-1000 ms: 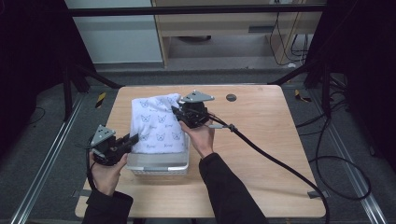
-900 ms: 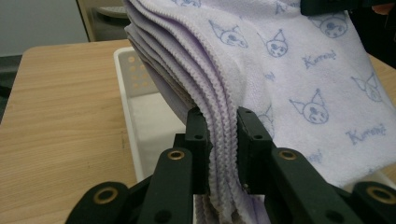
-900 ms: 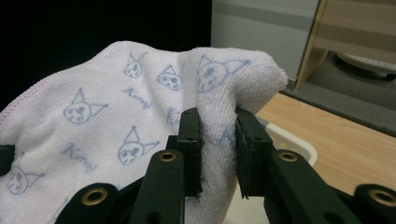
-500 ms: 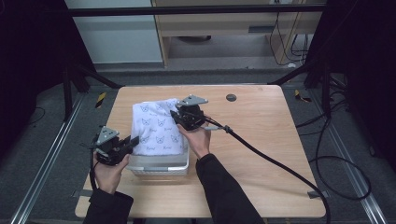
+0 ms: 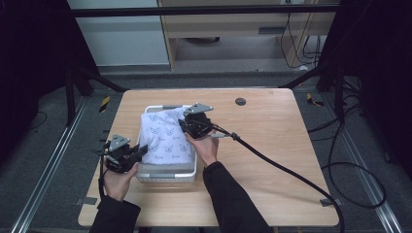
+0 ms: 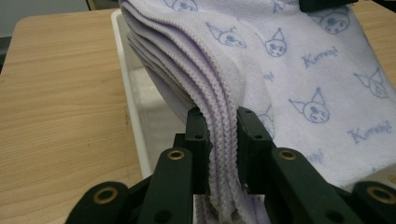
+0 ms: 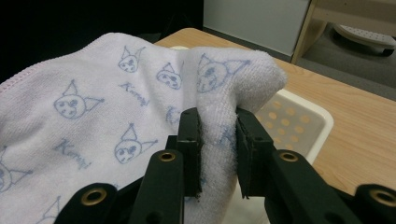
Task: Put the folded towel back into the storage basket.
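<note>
Lowering a folded towel [image 5: 165, 138] into the white basket [image 5: 167, 174] at nine o'clock on the worktop [image 5: 272, 145], the left gripper [image 5: 141, 151] and right gripper [image 5: 183, 124] are clenching its opposite ends, and next they should probably be releasing it once settled.

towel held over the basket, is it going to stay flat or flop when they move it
Probably flops: the towel sags between the left gripper and right gripper. Its stacked folds bunch between the jaws, so it looks soft and light. The terry pile likely resists slipping. The basket should catch it.
</note>
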Motion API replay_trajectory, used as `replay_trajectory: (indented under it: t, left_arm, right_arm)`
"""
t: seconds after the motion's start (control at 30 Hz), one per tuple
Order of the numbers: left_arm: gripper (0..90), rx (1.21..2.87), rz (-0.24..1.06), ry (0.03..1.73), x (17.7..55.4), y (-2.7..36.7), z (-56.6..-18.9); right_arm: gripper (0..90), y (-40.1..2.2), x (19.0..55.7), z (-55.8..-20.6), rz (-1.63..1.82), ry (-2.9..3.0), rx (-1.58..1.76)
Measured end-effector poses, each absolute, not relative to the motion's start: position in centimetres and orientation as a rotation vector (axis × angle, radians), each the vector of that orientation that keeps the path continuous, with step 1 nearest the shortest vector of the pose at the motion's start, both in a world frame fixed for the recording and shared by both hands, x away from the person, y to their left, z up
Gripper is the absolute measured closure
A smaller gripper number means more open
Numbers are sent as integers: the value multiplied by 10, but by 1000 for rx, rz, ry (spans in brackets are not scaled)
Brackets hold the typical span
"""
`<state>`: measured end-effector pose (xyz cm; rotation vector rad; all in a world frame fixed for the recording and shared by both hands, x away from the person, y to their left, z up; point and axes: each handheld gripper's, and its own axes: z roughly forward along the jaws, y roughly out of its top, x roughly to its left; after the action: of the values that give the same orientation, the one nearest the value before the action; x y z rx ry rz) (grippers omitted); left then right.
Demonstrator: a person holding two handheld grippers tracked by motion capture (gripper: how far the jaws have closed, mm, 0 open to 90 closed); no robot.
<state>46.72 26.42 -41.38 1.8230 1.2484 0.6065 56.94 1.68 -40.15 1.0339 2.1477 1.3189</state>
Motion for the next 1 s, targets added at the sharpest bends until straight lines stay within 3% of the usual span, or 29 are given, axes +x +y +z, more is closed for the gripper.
replay_trajectory:
  t: [0.83,1.0]
  left_arm:
    - [756,1881,602,1287,475,260,-430]
    - [695,1882,633,1316,476,259,-433]
  right_arm:
    - [717,20,573,-426,1250,2180,1053]
    - [647,20,576,-430,1211,2204,1068]
